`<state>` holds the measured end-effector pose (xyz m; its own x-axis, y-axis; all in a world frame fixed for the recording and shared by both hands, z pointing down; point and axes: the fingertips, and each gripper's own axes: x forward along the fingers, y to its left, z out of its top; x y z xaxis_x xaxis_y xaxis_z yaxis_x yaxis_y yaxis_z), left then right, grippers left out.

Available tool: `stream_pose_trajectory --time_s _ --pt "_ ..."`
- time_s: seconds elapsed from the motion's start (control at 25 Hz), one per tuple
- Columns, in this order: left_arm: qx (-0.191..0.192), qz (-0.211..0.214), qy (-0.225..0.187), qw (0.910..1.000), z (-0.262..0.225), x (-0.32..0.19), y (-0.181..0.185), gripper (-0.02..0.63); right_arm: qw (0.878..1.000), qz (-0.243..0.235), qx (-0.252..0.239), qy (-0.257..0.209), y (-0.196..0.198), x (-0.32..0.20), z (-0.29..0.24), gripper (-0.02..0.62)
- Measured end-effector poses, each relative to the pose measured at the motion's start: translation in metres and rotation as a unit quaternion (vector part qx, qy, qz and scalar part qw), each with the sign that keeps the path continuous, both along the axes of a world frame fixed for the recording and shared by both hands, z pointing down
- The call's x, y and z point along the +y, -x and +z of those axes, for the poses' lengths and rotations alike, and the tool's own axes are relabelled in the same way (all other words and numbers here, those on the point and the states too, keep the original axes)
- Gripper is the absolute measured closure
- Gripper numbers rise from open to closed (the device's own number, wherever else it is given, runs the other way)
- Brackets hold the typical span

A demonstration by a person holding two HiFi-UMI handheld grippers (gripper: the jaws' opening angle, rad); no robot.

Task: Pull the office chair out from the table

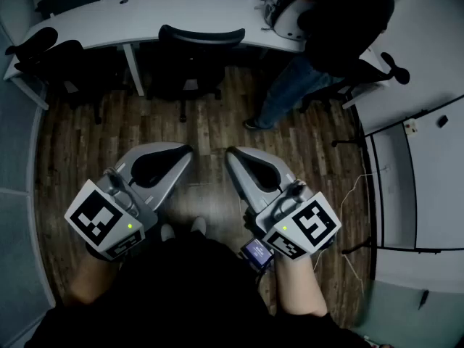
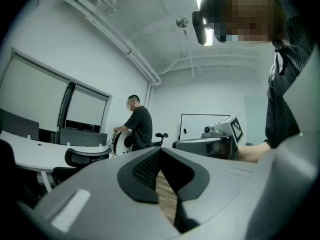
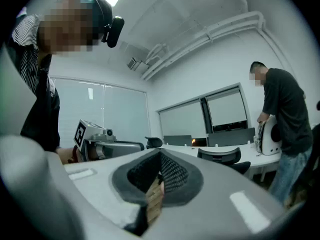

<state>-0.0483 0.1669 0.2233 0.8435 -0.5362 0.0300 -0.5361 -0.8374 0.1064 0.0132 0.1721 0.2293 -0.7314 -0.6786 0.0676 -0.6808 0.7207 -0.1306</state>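
The black office chair (image 1: 197, 55) stands pushed in under the white curved table (image 1: 145, 17) at the far side of the room. It also shows in the left gripper view, chair (image 2: 84, 157), and in the right gripper view, chair (image 3: 223, 157). Both grippers are held level side by side over the wood floor, well short of the chair. My left gripper (image 1: 183, 153) is shut with nothing in it, and so is my right gripper (image 1: 233, 155). Each gripper view shows its own jaws closed, left gripper (image 2: 160, 153), right gripper (image 3: 159, 159), with floor showing below them.
A person in dark clothes (image 1: 337, 20) stands at the table's right end, handling a white rounded object (image 1: 284, 11). A second black chair (image 1: 51, 55) sits at the table's left end. Another white desk (image 1: 417, 158) runs along the right wall.
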Motion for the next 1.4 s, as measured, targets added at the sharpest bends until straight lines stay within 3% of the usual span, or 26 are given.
stream_pose_trajectory --time_s 0.24,0.44,0.76,1.4 --pt "0.003 0.001 -0.002 1.0000 -0.002 0.003 -0.002 0.603 1.000 -0.016 -0.007 0.012 0.001 0.002 0.002 0.595" --pt "0.023 0.007 0.002 0.9997 -0.009 0.007 -0.001 0.603 1.000 -0.002 -0.010 0.015 -0.010 -0.005 -0.002 0.595" --pt "0.011 0.002 0.026 0.9996 0.011 0.004 0.000 0.601 1.000 -0.013 0.009 0.026 -0.031 -0.002 0.005 0.594" --pt "0.004 0.022 0.022 0.9995 0.017 0.001 -0.061 0.601 0.999 -0.023 -0.025 0.031 -0.081 0.015 0.017 0.594"
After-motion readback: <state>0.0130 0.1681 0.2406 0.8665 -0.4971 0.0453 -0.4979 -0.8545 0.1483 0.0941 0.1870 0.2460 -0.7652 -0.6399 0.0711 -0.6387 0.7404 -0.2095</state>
